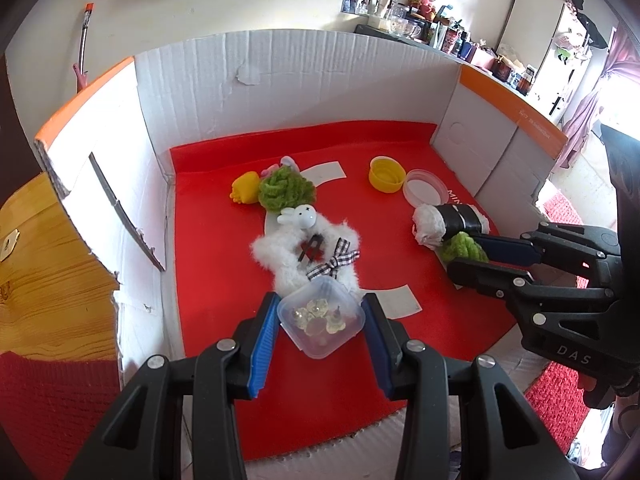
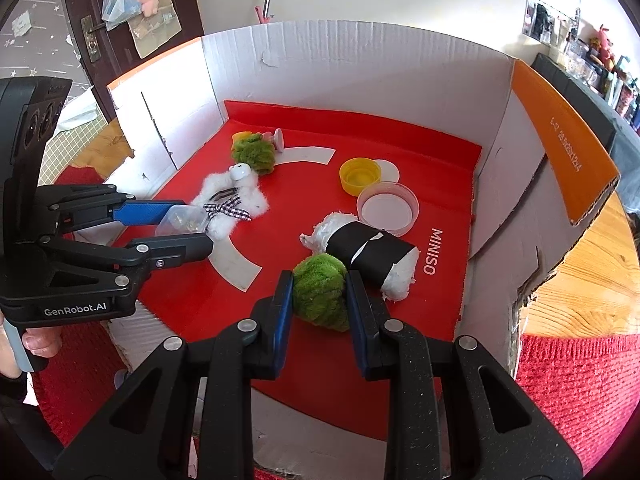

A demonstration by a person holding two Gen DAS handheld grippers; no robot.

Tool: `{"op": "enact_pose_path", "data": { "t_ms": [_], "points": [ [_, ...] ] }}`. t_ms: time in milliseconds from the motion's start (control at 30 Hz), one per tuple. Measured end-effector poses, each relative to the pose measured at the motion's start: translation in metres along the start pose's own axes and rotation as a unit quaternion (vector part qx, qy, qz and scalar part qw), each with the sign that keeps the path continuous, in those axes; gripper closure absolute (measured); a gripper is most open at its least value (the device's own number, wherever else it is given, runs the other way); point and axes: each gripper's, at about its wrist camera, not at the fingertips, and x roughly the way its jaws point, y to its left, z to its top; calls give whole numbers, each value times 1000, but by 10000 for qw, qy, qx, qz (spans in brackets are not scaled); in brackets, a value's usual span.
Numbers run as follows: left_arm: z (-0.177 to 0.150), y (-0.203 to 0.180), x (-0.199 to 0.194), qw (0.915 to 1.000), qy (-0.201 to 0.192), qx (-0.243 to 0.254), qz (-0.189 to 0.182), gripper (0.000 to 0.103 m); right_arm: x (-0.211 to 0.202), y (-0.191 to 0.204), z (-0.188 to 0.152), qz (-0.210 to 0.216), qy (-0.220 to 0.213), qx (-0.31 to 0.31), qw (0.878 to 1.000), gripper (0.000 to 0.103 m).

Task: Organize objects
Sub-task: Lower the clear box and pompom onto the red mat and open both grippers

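Red mat [image 1: 224, 380] – door [image 2: 80, 12] only in right wrist view.

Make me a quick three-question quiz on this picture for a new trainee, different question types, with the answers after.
1. True or false: the left gripper is shut on the small clear container.
2. What does the right gripper hold? A) yellow cap B) green pompom C) white fluffy scrunchie
3. Fill in: the yellow cap lies open side ____ on the red mat.

Key: 1 true; 2 B, the green pompom; 3 up.
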Motion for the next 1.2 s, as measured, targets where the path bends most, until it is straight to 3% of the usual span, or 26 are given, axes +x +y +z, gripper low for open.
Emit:
{"op": "enact_pose_path", "data": {
  "t_ms": [600, 833, 1200],
  "points": [
    [1, 1, 0, 10000, -10, -20, -4, 59, -2, -3, -1, 95, -71, 128, 9998, 78],
    [0, -2, -2, 10000, -37, 23, -31, 49, -4, -3, -2, 103, -83, 137, 9998, 77],
    [-2, -5, -8, 9999, -109, 29, -14, 43, -6, 0, -6, 145, -101, 139, 9997, 75]
  ]
}}
